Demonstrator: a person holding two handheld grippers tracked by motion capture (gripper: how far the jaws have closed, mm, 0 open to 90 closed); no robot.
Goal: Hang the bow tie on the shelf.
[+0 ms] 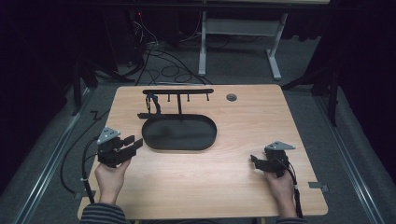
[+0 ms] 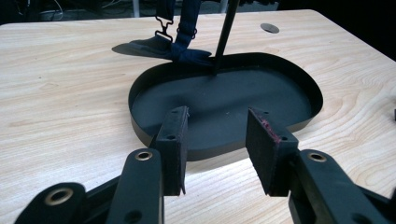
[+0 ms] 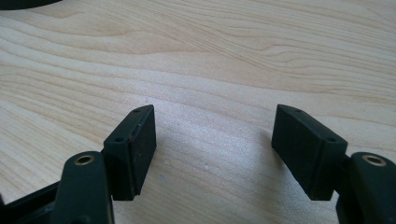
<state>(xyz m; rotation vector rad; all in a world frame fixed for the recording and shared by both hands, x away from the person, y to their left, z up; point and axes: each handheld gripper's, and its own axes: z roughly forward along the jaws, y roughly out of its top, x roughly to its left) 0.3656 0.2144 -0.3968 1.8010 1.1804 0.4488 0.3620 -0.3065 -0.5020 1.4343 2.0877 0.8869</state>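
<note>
A black oval tray lies on the wooden table, with a thin post and a hooked crossbar rising from its back edge. A dark strap with a metal clasp hangs from the bar's left end and trails onto the table behind the tray. My left gripper is open just left of the tray. In the left gripper view the left gripper points at the tray wall with nothing between its pads, and the strap lies beyond. My right gripper, at the front right, is open too, and in its own view the right gripper hovers over bare wood.
A round cable hole sits in the table near the back edge. Cables lie on the floor behind the table, near a white desk frame. Each gripper's cable trails off the front of the table beside the person's forearms.
</note>
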